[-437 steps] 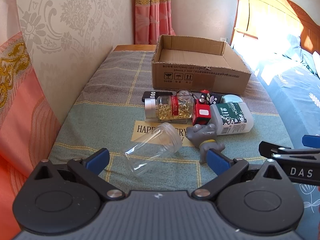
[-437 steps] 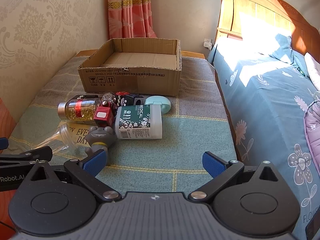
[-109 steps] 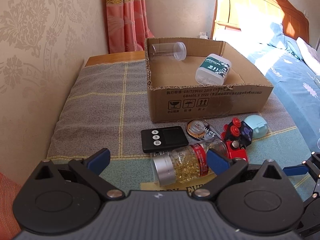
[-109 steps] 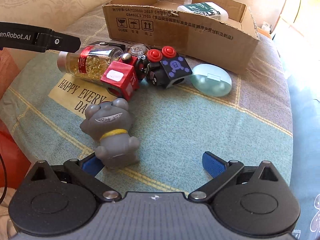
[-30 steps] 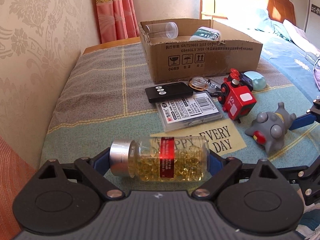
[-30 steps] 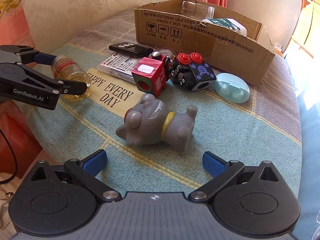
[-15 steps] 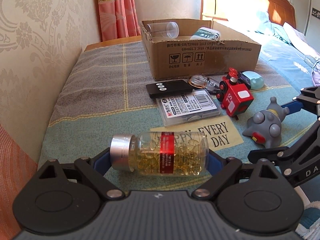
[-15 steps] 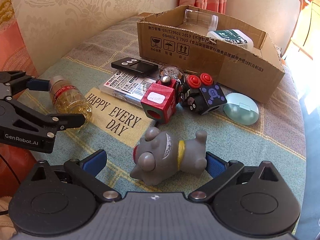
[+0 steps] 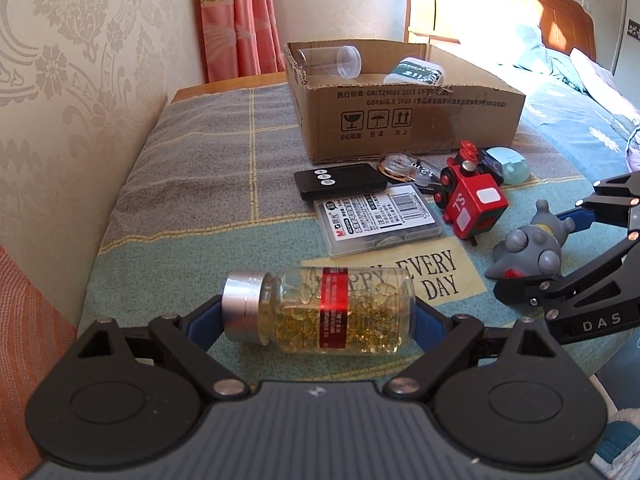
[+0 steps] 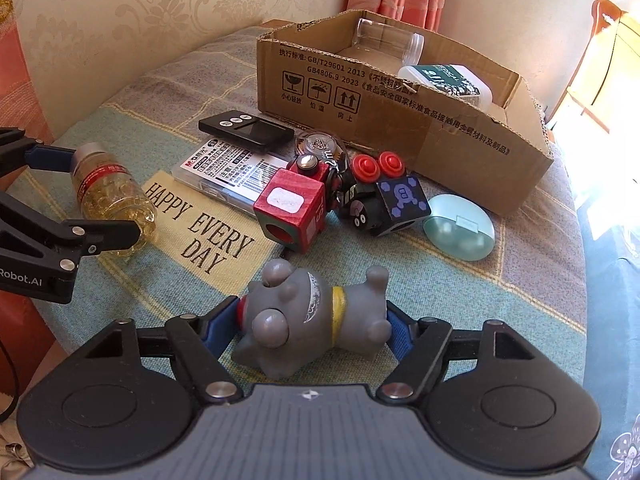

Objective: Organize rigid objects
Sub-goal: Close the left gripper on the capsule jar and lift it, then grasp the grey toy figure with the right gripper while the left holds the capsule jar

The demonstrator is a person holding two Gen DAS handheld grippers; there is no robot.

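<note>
Capsules fill the bottle point(image 9: 320, 310) that lies crosswise in the left tool point(image 9: 318, 320), its silver cap against one blue pad and its base against the other, so the tool is pinching the bottle end to end, near the front edge of the worktop. From the right wrist view the same bottle point(image 10: 110, 194) sits between the left tool's black fingers point(image 10: 100, 236), beside the "HAPPY EVERY DAY" patch point(image 10: 196, 224) on the checked cloth point(image 9: 192, 184).

The right tool point(image 10: 314, 324) has just been closing its jaws, and the grey toy point(image 10: 310, 320) lies on its side between them; both blue pads are against it, one at the head, one at the rear, so it is pinched. In the left wrist view the toy point(image 9: 530, 246) shows at the right between that tool's fingers.

Farther back on the cloth lie a flat plastic case point(image 9: 378, 218) with a printed label, a black remote point(image 9: 340, 180) touching its far edge, a round tape reel point(image 9: 402, 166), a red block train point(image 10: 298, 204), a dark block car point(image 10: 380, 196) with red knobs just beside it, and a pale green case point(image 10: 460, 232) near the box corner.

The box point(image 10: 400, 120) stands open at the back of the worktop. Inside it lie a clear jar point(image 10: 388, 42) on its side and a white bottle point(image 10: 446, 80) with a dark green label.
</note>
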